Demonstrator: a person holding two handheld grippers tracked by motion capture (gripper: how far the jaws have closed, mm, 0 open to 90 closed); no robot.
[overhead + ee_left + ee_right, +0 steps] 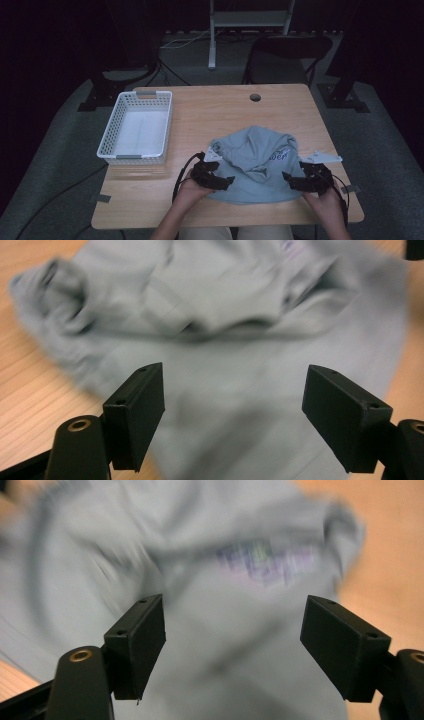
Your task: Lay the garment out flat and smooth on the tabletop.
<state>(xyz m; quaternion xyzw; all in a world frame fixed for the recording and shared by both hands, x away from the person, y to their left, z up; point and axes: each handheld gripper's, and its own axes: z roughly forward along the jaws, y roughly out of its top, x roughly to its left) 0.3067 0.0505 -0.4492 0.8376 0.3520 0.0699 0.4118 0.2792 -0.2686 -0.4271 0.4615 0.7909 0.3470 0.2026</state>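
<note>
Now we hold 2 hand-held grippers, left (214, 176) and right (300, 181), jaws wide, at the shirt (260, 162) crumpled on the tabletop (210, 107). Grabbing several layers could bunch it; the basket (111, 136) waits beyond.

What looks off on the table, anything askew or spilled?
Only the grey garment: it lies crumpled and bunched, not flat, between the open left gripper and right gripper. The white basket sits squarely on the table. Nothing spilled.
</note>
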